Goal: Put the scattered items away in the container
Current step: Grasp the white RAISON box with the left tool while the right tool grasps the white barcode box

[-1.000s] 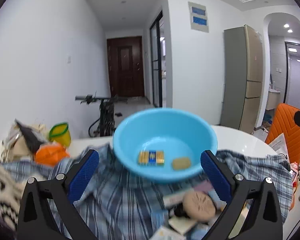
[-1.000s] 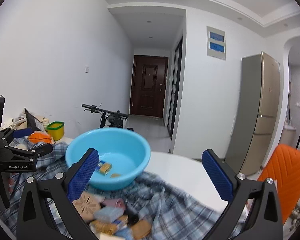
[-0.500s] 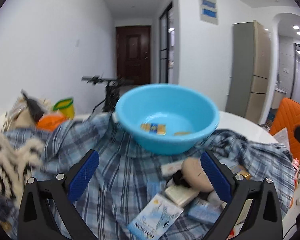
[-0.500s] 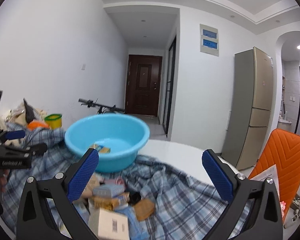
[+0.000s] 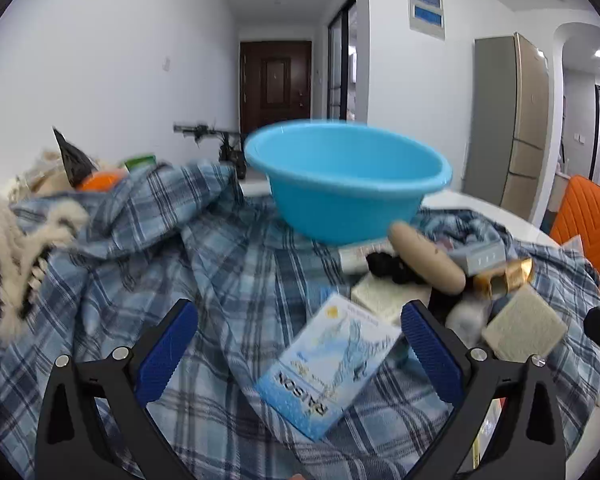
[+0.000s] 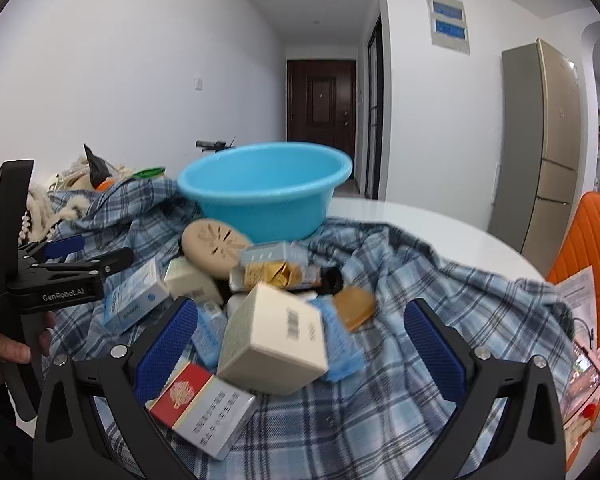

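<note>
Right gripper point(image 6: 300, 344): jaws wide apart, empty, straddling a cream cardboard box point(image 6: 274, 338) atop a red-and-white carton point(image 6: 202, 408).
Left gripper point(image 5: 298, 354): jaws spread, empty, over a pale-blue printed box point(image 5: 330, 366).
Beyond: round light-blue plastic basin point(image 6: 266, 190) on blue plaid cloth point(image 6: 412, 292).
Step, judged: reaching to pick; next, close on a box.

basin point(image 5: 346, 196) interior hidden; blue box point(image 5: 328, 368) motion-blurred.
</note>
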